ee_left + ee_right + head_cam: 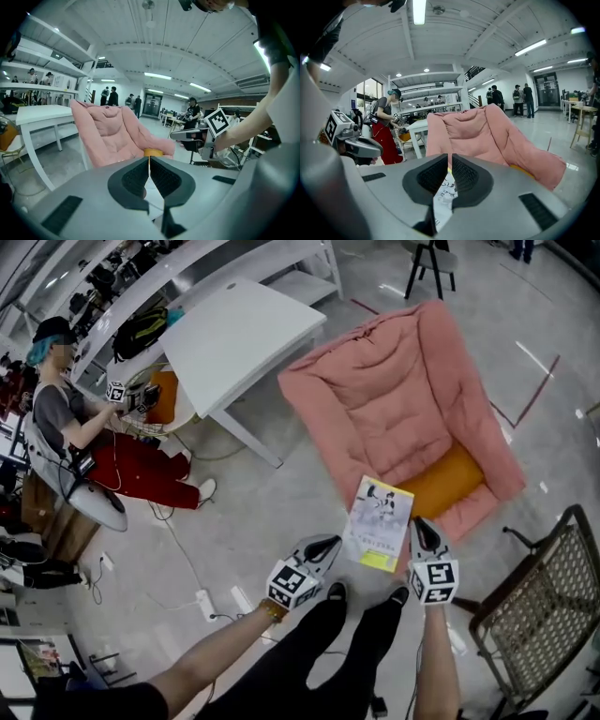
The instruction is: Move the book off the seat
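A thin book (pixel 380 521) with a white and yellow cover hangs just in front of the pink padded chair (pixel 403 404), near its orange seat cushion (pixel 442 484). My left gripper (pixel 330 542) is shut on the book's left edge. My right gripper (pixel 419 524) is shut on its right edge. In the left gripper view the jaws (pixel 149 161) are closed with the book's white edge (pixel 152 202) between the pads, and the chair (pixel 112 136) stands ahead. In the right gripper view the jaws (pixel 450 161) pinch a printed page of the book (pixel 444 197).
A white table (pixel 244 334) stands left of the chair. A person (pixel 66 418) sits at a bench far left. A mesh chair (pixel 553 587) is at the right. A power strip (pixel 208 601) and cables lie on the floor by the holder's legs.
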{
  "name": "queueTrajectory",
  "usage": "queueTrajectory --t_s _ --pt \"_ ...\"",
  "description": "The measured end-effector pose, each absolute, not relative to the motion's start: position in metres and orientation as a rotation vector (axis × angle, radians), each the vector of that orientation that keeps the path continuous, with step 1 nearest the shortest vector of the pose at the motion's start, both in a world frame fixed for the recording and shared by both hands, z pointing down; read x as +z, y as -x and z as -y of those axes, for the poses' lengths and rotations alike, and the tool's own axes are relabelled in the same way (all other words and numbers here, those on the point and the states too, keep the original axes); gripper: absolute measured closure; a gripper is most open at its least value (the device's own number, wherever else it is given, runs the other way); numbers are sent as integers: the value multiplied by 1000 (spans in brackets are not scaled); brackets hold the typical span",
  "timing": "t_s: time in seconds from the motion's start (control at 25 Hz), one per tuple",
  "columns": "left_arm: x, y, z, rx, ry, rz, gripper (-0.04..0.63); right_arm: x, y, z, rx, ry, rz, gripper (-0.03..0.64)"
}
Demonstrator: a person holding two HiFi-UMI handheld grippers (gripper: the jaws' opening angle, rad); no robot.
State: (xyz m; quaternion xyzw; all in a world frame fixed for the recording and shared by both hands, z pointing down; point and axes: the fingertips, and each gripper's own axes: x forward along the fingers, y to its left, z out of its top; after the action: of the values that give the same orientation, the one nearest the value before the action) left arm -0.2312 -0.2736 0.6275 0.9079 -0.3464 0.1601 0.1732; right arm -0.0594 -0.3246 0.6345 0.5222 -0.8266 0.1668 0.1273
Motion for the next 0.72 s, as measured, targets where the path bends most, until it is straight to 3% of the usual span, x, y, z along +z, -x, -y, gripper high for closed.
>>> queueTrajectory --t_s 0.24,0.4,0.56,0.72 --pt "673 234 278 518 -2498 951 581 687 43 347 606 -1508 2345 592" --pt "703 235 277 520 -2467 897 572 722 36 357 715 -1501 2334 499" --pt "738 240 270 514 -2337 763 440 749 33 360 772 -1487 2316 485" --pt "763 245 274 412 -2159 655 408 764 29 373 942 -1479 2332 463"
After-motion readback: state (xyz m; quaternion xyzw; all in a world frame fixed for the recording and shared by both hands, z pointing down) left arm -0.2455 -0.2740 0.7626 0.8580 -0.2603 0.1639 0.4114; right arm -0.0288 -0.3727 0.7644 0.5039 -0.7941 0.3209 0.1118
